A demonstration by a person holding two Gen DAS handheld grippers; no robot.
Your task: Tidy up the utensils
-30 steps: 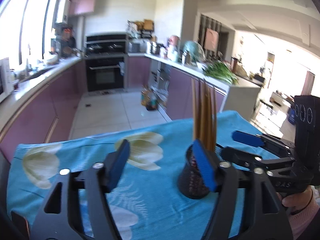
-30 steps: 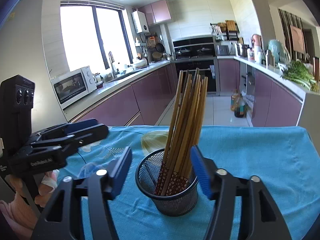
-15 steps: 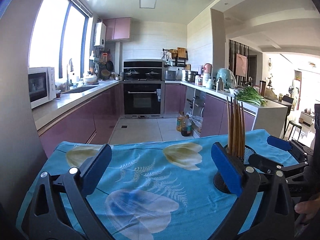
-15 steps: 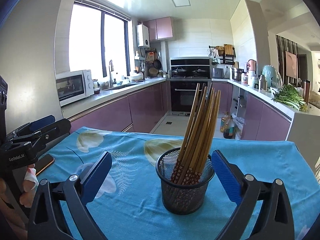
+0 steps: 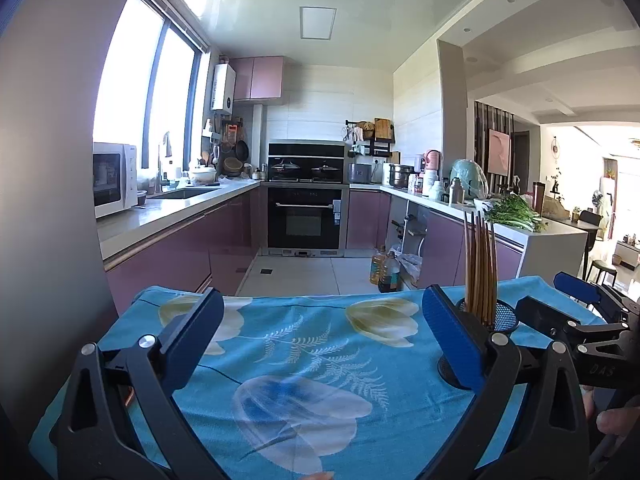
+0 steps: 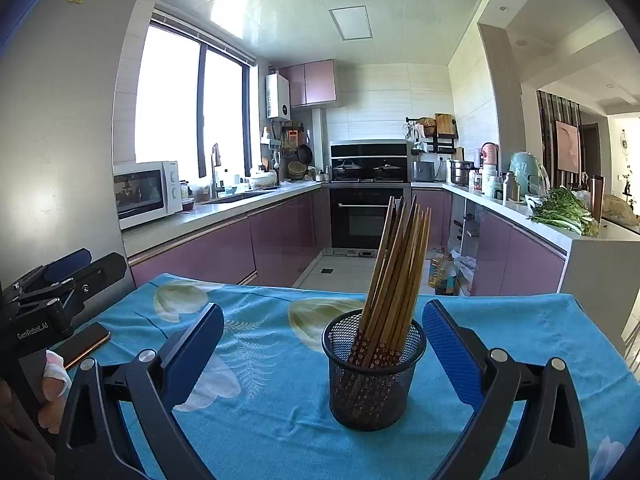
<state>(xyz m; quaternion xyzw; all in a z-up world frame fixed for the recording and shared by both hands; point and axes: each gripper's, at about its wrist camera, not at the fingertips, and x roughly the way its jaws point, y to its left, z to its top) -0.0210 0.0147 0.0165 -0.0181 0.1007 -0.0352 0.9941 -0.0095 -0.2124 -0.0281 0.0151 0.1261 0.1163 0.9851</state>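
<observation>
A black mesh holder (image 6: 374,384) stands on the blue flowered tablecloth (image 6: 260,400) with several brown chopsticks (image 6: 396,264) upright in it, leaning a little right. My right gripper (image 6: 324,350) is open wide; the holder sits just ahead between its blue pads (image 6: 452,352), untouched. My left gripper (image 5: 324,336) is open too, over bare cloth with nothing between its fingers. In the left wrist view the holder (image 5: 505,316) and chopsticks (image 5: 480,264) lie to the right, partly hidden by my right finger. Beyond them the right gripper (image 5: 544,294) shows.
A phone (image 6: 86,342) lies on the cloth's left edge, beside the left gripper (image 6: 102,262) and the hand holding it. The table's far edge (image 5: 320,297) drops to a tiled kitchen floor. Purple cabinets and an oven stand beyond.
Both grippers have opened wider. My left gripper swung left, away from the holder, which now lies outside its fingers. My right gripper drew back a little from the holder.
</observation>
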